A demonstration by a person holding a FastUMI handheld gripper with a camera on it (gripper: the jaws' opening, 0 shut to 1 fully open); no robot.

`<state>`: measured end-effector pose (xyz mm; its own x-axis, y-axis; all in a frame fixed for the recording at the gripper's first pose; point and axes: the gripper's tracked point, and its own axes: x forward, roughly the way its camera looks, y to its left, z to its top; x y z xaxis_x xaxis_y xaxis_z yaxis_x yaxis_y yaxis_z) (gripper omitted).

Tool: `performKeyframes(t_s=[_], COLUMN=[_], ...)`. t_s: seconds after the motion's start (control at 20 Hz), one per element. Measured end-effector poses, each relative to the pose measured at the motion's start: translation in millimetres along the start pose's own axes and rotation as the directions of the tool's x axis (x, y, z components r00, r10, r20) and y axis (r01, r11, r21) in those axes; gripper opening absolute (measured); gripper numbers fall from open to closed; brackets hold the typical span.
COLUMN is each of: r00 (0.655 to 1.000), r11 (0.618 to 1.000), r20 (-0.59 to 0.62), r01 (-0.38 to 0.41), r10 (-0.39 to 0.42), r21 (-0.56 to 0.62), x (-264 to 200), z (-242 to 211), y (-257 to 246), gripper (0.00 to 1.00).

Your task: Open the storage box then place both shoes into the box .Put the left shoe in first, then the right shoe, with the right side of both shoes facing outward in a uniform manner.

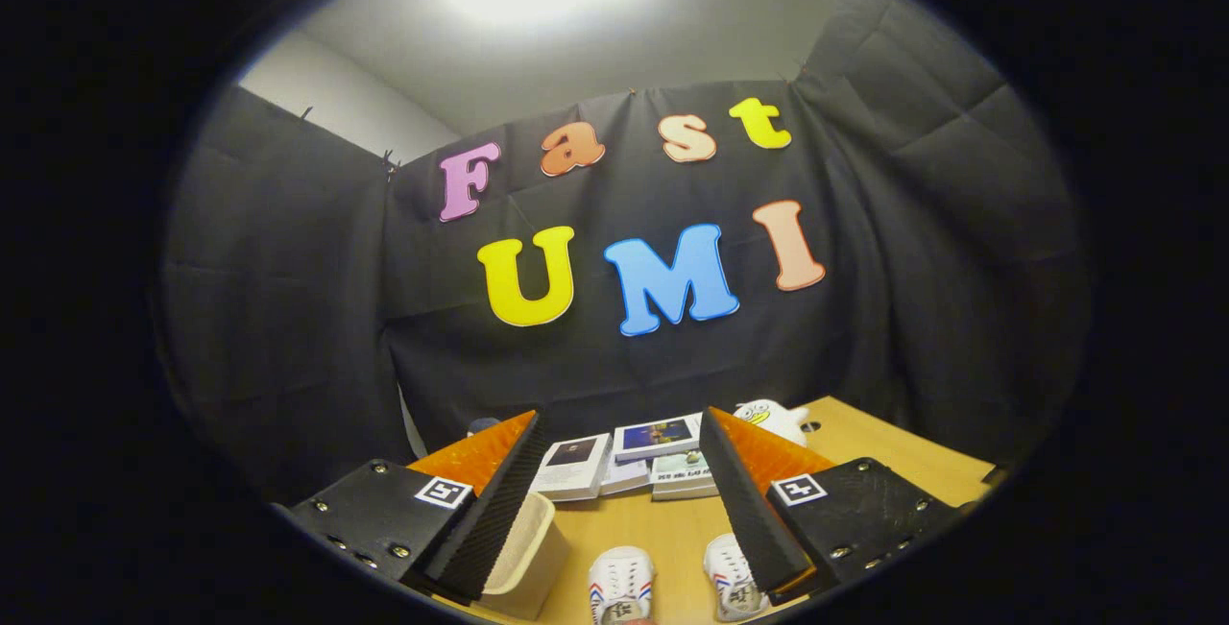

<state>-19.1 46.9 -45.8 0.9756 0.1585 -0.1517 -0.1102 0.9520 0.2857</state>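
Observation:
My gripper (619,433) is open, its two fingers (499,500) spread wide with nothing between them. It is held up above the wooden table (903,457). Two white shoes lie on the table low between the fingers: one shoe (622,587) with red and blue stripes near the middle, the other shoe (732,579) close beside the right finger. A cream-coloured storage box (528,548) stands next to the left finger, partly hidden behind it; whether it is open I cannot tell.
Several small booklets or boxes (624,462) lie on the table beyond the shoes, near the cloth wall. A white toy figure (773,419) sits behind the right finger. The table's right edge runs off past the right finger.

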Motion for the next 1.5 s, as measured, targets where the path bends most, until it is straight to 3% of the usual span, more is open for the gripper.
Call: performKeyframes(t_s=[0.3,0.6,0.9,1.5], r00=[0.981,0.933,0.869,0.76], r11=[0.978,0.917,0.847,0.673], r20=[-0.16,-0.288,-0.401,-0.481], r01=[-0.079,-0.091,-0.036,0.079], r10=[0.111,0.214,0.288,0.437], r21=[0.193,0.388,0.531,0.736], x=[6.4,6.3,4.5,-8.3], z=[-48.6,-96.9,-147.2,-210.9], y=[22.7,44.0,57.0,91.6], gripper=[0.99,0.99,0.99,0.97])
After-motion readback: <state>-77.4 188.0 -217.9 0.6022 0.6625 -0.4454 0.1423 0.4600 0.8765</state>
